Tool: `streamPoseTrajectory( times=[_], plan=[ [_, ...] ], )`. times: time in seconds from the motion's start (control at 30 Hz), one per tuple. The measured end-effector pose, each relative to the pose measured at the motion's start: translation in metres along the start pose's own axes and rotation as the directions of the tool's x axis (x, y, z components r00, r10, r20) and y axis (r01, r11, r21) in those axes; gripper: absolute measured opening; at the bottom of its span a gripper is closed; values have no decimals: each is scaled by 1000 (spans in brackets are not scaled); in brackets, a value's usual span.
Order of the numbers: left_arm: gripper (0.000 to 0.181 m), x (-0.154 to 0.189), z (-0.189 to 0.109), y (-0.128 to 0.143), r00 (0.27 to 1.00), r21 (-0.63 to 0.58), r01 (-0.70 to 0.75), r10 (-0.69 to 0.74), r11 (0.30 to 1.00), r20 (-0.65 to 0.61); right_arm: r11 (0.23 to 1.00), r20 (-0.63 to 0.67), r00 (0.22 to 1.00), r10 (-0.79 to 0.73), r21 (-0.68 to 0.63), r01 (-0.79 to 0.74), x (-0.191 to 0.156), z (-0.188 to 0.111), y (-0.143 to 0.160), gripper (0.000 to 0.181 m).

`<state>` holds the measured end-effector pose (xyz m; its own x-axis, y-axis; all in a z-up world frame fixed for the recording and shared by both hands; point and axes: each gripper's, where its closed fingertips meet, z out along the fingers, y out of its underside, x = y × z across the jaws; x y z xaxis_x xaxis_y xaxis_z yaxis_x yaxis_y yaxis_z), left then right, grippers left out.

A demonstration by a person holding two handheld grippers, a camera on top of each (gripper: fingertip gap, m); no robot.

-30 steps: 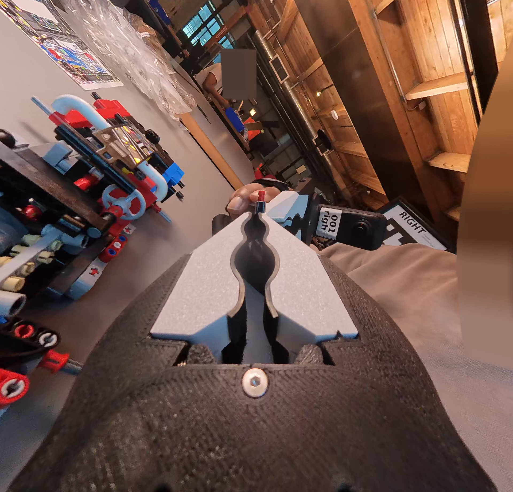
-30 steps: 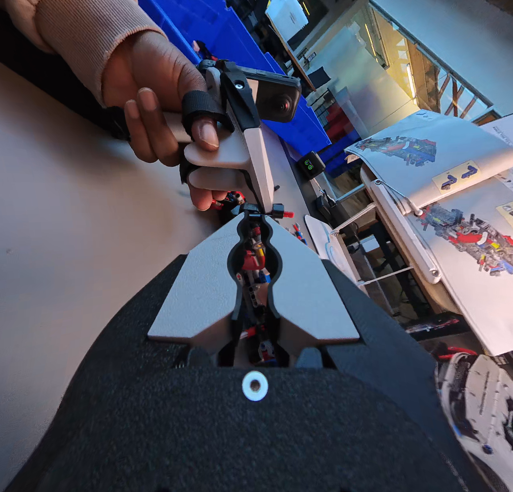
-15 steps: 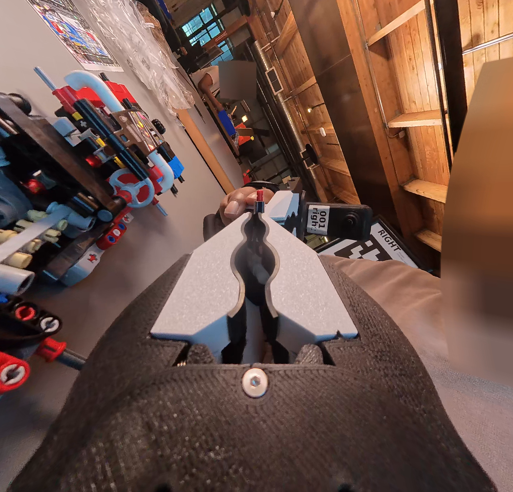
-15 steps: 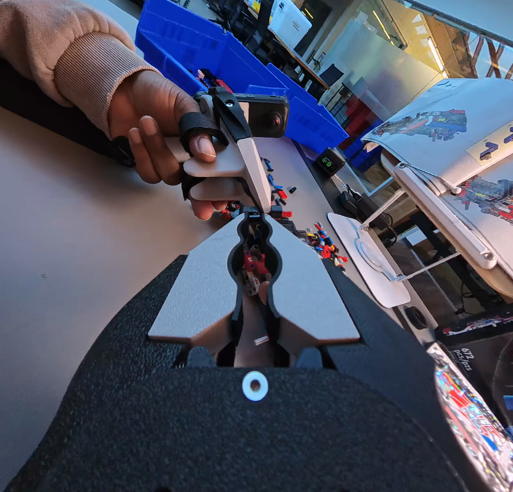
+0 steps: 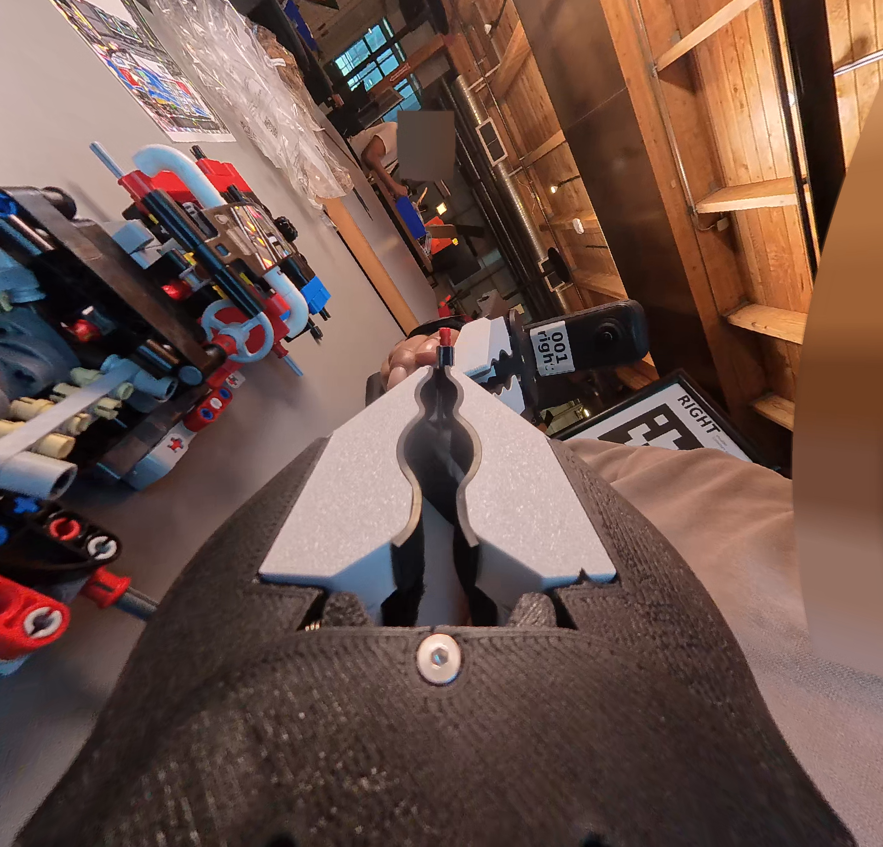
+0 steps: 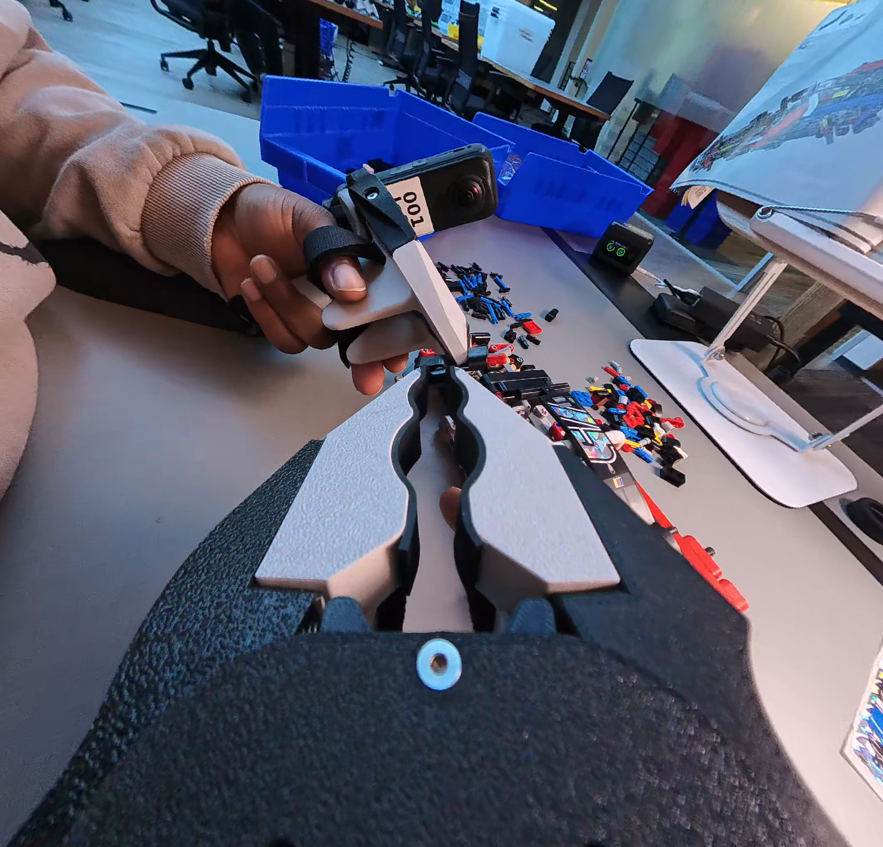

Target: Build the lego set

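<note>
At centre left of the left wrist view the half-built model (image 5: 157, 270) stands on the counter (image 5: 334, 327): rigid but likely to shed parts, so best gripped by its frame. At frame centre the left gripper (image 5: 444, 363) has its jaws clamped on a small black and red pin (image 5: 445, 346), light, hard, slippery. In the right wrist view the right gripper (image 6: 437, 370) pinches a dark piece (image 6: 436, 371), its shape hidden.

The left gripper (image 5: 444, 370) has its fingertips pressed together, and the right gripper (image 6: 442, 370) is closed the same way. The two tips meet nearly at a right angle, almost touching. The left hand (image 6: 286, 274) wraps its gripper's handle, one finger through a black strap, and a tan sleeve (image 6: 119, 179) covers the wrist
</note>
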<state>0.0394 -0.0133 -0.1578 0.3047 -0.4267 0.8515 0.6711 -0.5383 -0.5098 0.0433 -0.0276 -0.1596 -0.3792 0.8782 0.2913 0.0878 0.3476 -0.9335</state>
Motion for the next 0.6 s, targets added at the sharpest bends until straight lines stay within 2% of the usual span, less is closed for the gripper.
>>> streamPoseTrajectory(
  times=[0.3,0.37,0.43,0.5,0.6],
  plan=[
    [0,-3,-2,-1,1000,11,-8,7,1000,21,1000,-23,1000,-18,2,19,1,2,2,5],
    [0,-5,-3,-3,999,22,-13,13,1000,32,1000,-8,1000,-27,5,27,3,-3,0,13],
    [0,-8,-6,-6,998,32,-27,26,999,52,1000,-78,996,-31,-3,31,27,-23,-5,17],
    [0,-11,-10,-8,997,37,-42,39,998,73,999,-161,986,33,-24,-38,58,-55,-4,14],
    [0,-15,-12,-8,994,28,-61,57,998,98,960,-226,969,101,-235,-155,86,-98,38,10]
  ],
)
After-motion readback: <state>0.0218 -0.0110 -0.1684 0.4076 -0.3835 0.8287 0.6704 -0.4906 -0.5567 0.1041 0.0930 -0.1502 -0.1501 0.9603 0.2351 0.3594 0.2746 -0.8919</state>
